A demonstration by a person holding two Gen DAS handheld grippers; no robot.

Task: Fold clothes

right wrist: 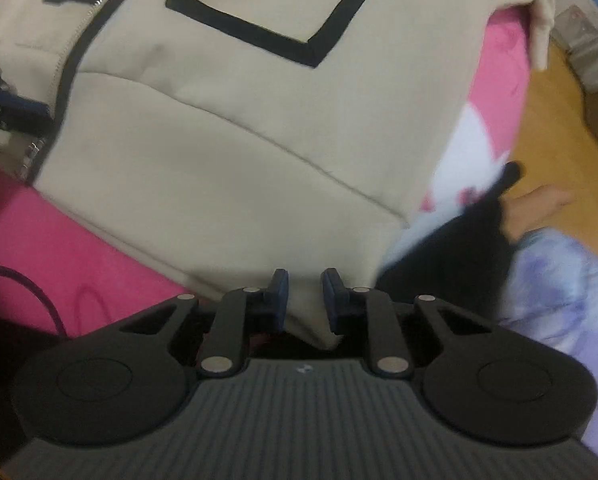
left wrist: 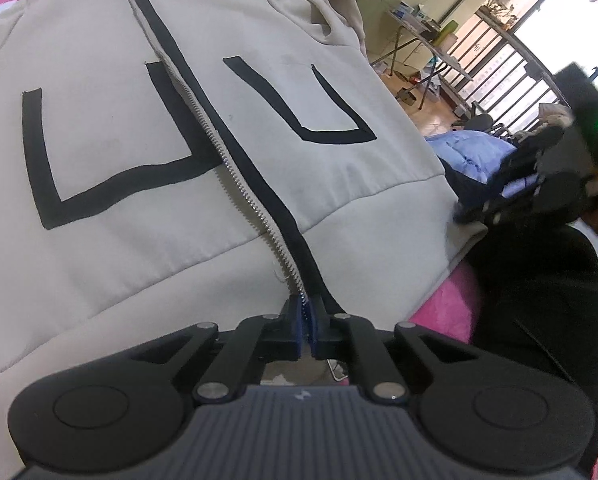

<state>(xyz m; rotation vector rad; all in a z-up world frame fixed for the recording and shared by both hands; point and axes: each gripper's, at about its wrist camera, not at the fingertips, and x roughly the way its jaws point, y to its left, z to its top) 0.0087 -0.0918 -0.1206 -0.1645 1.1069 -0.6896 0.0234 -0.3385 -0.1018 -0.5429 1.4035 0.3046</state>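
Left wrist view. Your left gripper point(left wrist: 309, 312) sits at 6 o'clock with its blue pads pressed together on the bottom end of the zipper point(left wrist: 235, 184), at the hem of the beige hoodie point(left wrist: 339, 80). From that grip the metal teeth and a black placket run up toward 11 o'clock, where the collar lies. The hoodie is spread front side up and fills the frame from 6 to 12 o'clock. Two black outlined pockets flank the zipper: one at 9 o'clock point(left wrist: 99, 168), one at 1 o'clock point(left wrist: 319, 108). The pink cover point(left wrist: 451, 296) shows beneath the hem at 4 o'clock. Your right gripper point(left wrist: 471, 214) appears at 3 o'clock, at the hoodie's far hem corner, blurred.

Right wrist view. Your right gripper point(right wrist: 301, 292) is at 6 o'clock, its pads set narrowly apart with the hoodie's hem edge point(right wrist: 303, 304) lying between them; you cannot tell from this blurred frame whether the pads press the cloth. Outward, the beige front panel rises to 12 o'clock, carrying a black outlined pocket point(right wrist: 259, 12). The pink cover point(right wrist: 79, 248) lies at 8 o'clock, and a wooden floor point(right wrist: 551, 128) shows at 2 o'clock. A black cloth point(right wrist: 459, 248) lies at 4 o'clock beside the hem.
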